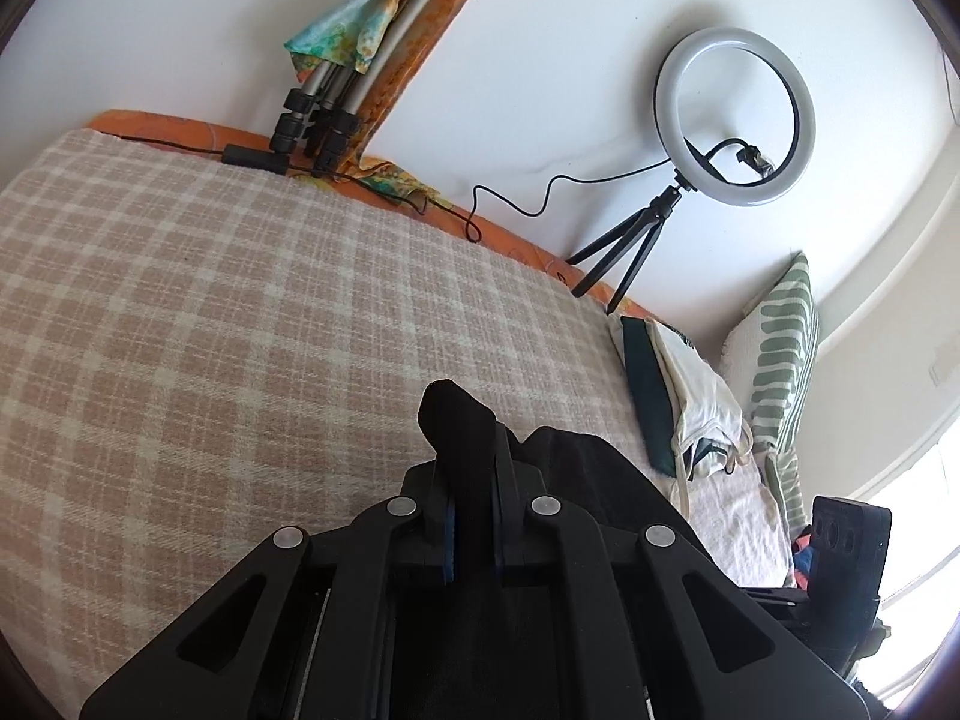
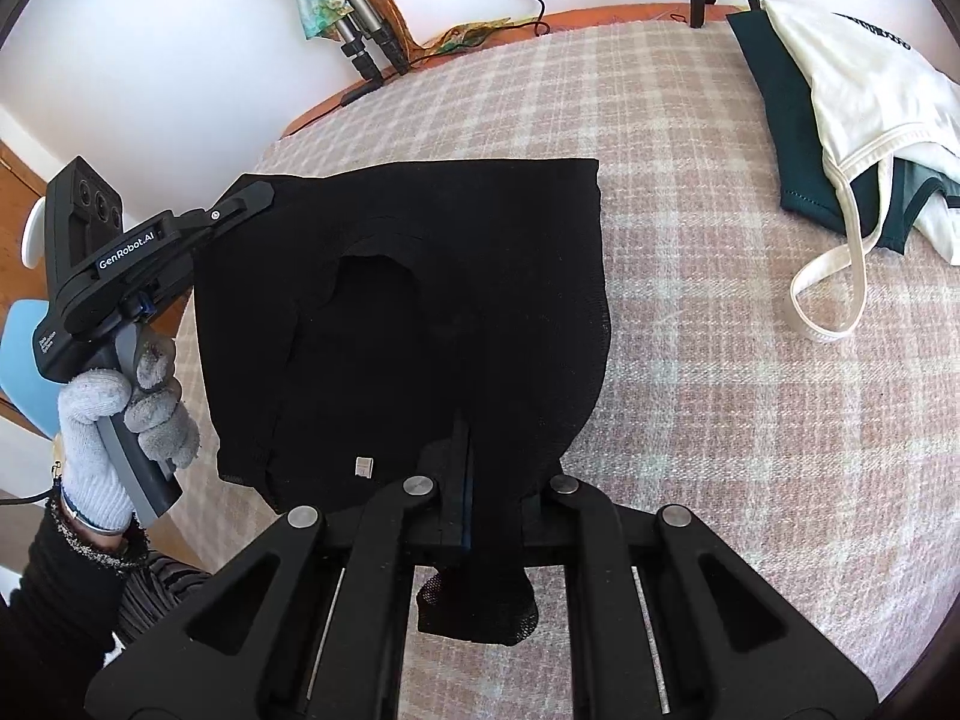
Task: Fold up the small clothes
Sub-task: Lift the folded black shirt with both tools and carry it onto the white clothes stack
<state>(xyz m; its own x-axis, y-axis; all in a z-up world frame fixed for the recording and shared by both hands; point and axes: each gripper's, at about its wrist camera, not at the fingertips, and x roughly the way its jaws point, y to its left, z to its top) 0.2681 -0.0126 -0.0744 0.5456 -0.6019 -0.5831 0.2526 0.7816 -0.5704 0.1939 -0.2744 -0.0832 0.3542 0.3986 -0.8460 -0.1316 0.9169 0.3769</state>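
A small black garment hangs spread between both grippers above the checked blanket. My right gripper is shut on its near edge, with a fold of cloth bunched behind the fingers. My left gripper is shut on another corner of the black garment. From the right wrist view the left gripper shows at the garment's far left corner, held by a gloved hand. A small white label shows on the cloth.
A dark green garment and a white garment with a loose strap lie at the blanket's far right. A ring light on a small tripod, tripod legs, cables and a striped pillow stand along the wall.
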